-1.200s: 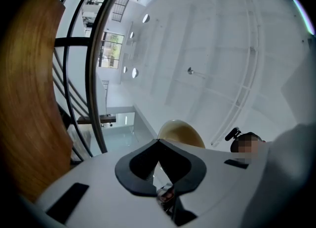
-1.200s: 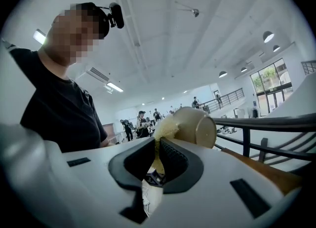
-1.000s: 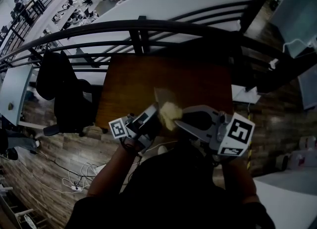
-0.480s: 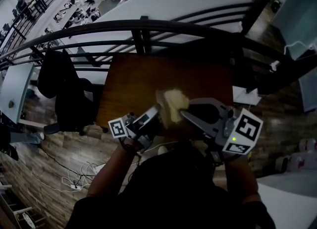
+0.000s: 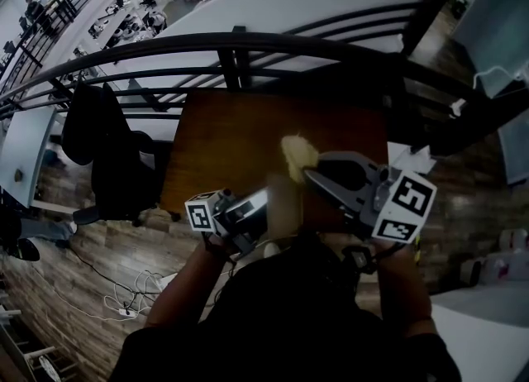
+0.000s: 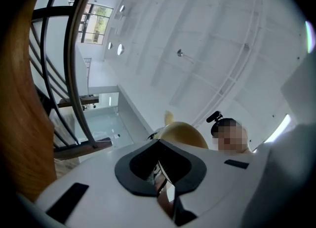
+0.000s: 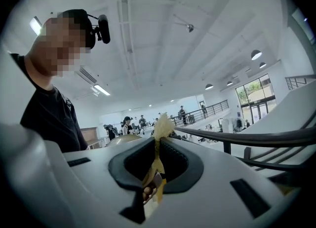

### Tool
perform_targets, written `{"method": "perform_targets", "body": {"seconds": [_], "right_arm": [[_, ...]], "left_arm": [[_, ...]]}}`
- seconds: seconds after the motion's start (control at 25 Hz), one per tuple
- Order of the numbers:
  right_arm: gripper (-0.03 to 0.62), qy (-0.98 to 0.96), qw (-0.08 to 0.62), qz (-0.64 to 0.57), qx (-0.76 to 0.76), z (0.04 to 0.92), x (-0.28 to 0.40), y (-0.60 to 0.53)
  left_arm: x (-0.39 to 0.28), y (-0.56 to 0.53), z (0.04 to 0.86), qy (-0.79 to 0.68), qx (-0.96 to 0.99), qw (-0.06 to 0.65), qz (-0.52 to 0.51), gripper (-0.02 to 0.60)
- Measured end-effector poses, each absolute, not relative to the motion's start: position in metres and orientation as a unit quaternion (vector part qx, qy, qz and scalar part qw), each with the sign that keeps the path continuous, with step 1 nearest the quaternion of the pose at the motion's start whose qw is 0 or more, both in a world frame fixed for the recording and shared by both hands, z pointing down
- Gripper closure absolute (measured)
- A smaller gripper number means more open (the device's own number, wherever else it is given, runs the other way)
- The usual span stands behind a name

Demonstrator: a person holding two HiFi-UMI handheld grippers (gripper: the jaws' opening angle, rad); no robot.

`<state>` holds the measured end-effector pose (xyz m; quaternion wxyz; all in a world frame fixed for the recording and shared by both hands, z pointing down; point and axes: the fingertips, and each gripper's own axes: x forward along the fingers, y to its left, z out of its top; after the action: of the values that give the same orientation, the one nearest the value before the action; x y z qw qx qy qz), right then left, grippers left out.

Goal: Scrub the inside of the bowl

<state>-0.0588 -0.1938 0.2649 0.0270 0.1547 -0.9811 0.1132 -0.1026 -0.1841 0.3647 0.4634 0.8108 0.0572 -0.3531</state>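
In the head view both grippers are held above the brown table (image 5: 223, 132). My left gripper (image 5: 264, 200) is shut on the rim of a pale tan bowl (image 5: 286, 203), which shows blurred just past its tips. The bowl appears as a beige dome (image 6: 183, 133) beyond the left gripper (image 6: 159, 145) in its own view, and as a smaller dome (image 7: 120, 140) in the right gripper view. My right gripper (image 5: 307, 174) is shut on a yellow sponge cloth (image 5: 298, 155), lifted above and beyond the bowl. The cloth (image 7: 161, 126) sticks up between the right gripper's (image 7: 157, 145) jaws.
A black metal railing (image 5: 240, 41) runs along the table's far edge. A black office chair (image 5: 107, 153) stands left of the table. Cables and a power strip (image 5: 124, 310) lie on the wooden floor at lower left. White sheets (image 5: 409, 157) lie right of the table.
The right gripper has carried the yellow cloth up and away from the bowl, farther over the table. The left gripper with the bowl has drawn back toward the person and tilted upward.
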Motion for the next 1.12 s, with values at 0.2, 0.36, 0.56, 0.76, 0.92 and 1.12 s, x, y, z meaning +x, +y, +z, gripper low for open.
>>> {"method": "perform_targets", "body": {"seconds": [0.2, 0.36, 0.56, 0.76, 0.92, 1.12], "right_arm": [[0.556, -0.978, 0.044, 0.14, 0.147, 0.29, -0.061, -0.191], [0.556, -0.977, 0.052, 0.157, 0.137, 0.305, -0.062, -0.181], [0.556, -0.978, 0.055, 0.16, 0.12, 0.31, -0.067, -0.165], [0.556, -0.982, 0.042, 0.142, 0.115, 0.291, -0.058, -0.158], [0.556, -0.982, 0.034, 0.133, 0.127, 0.282, -0.051, -0.169], [0.556, -0.979, 0.022, 0.14, 0.145, 0.283, -0.044, -0.179]], "left_arm": [[-0.113, -0.192, 0.353, 0.059, 0.799, 0.458, -0.386, 0.581], [-0.124, -0.207, 0.346, 0.037, 0.782, 0.462, -0.417, 0.58], [-0.136, -0.222, 0.364, -0.005, 0.778, 0.474, -0.413, 0.58], [-0.121, -0.215, 0.372, -0.009, 0.789, 0.479, -0.384, 0.58], [-0.109, -0.21, 0.374, 0.0, 0.796, 0.48, -0.37, 0.578], [-0.097, -0.199, 0.367, 0.018, 0.8, 0.479, -0.361, 0.578]]}}
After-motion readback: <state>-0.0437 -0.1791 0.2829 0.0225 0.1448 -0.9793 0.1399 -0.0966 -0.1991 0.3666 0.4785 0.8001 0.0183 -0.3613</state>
